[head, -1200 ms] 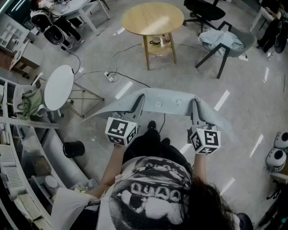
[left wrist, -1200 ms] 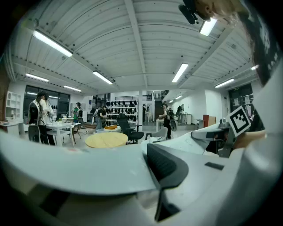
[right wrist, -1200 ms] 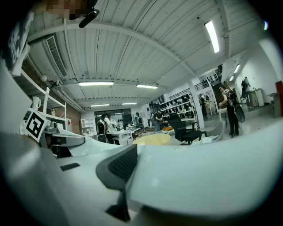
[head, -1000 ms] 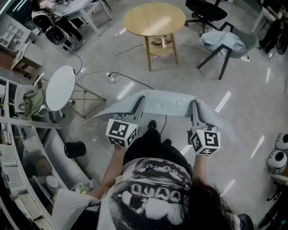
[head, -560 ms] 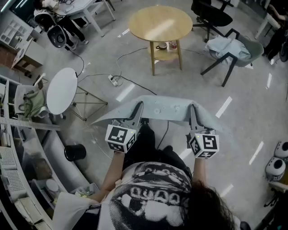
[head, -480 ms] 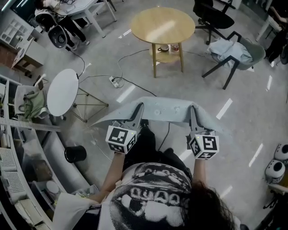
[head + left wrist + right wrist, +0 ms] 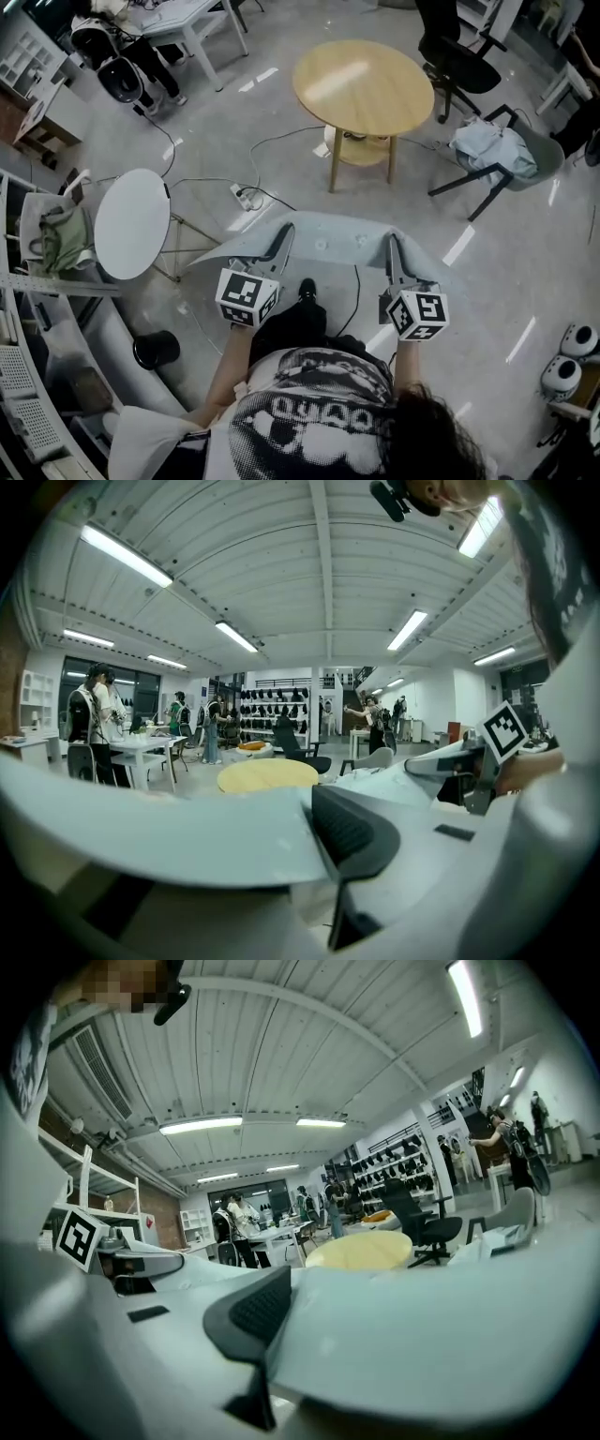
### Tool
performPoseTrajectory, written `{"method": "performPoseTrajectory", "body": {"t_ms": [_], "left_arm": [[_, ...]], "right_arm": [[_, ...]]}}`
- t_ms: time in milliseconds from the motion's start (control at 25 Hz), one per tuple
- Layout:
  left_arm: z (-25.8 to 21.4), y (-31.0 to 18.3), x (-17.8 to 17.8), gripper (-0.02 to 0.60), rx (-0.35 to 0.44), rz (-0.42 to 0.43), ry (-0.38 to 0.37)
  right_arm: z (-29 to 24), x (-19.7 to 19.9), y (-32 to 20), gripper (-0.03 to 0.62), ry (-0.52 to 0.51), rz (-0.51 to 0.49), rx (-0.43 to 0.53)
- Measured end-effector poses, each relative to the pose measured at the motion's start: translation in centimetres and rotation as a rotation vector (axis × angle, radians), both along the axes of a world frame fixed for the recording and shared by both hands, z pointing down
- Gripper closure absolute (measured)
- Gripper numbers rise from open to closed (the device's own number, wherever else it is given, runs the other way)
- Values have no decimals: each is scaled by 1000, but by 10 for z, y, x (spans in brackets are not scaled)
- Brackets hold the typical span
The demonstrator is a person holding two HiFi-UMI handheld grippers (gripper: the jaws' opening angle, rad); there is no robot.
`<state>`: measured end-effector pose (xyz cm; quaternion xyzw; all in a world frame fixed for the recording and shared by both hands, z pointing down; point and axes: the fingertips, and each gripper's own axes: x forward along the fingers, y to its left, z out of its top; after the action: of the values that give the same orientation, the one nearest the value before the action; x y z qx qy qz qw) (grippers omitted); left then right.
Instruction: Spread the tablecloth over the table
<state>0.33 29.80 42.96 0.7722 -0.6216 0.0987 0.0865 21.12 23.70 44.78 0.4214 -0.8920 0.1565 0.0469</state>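
The pale grey tablecloth (image 7: 339, 234) is hanging in the air, stretched between the two tools in front of the person, above the floor (image 7: 281, 131) and short of the round wooden counter (image 7: 364, 86) that is standing farther off. Its near edge is running left to right, with loose corners drooping past each grip. The left hand-held gripper (image 7: 283, 234) is clamping the left part of that edge, the cloth lying flat against its dark ribbed pad. The right hand-held gripper (image 7: 392, 244) is pinching the right part in the same way, so both are grasping the tablecloth. The counter's top is lying bare, with small items sitting on its lower shelf (image 7: 361, 148). To the right of it, a chair (image 7: 511, 159) is carrying a crumpled light cloth, and a black office chair (image 7: 459, 56) is standing farther back. On the left, a small white round table (image 7: 131, 223) is standing near a power strip (image 7: 246, 197) with cables trailing across the floor.
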Motion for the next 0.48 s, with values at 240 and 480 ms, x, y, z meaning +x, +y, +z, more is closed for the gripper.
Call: {"method": "performPoseTrajectory", "body": {"t_ms": [240,480], "left_arm": [[-7,-39,-57,509,26,35,12],[-10,-68,-93,511,53,63,20]], "right_arm": [[-2,-54,-34,533,-27,31,-21],[-7,-88,-54,531,-34,49,-9]]}}
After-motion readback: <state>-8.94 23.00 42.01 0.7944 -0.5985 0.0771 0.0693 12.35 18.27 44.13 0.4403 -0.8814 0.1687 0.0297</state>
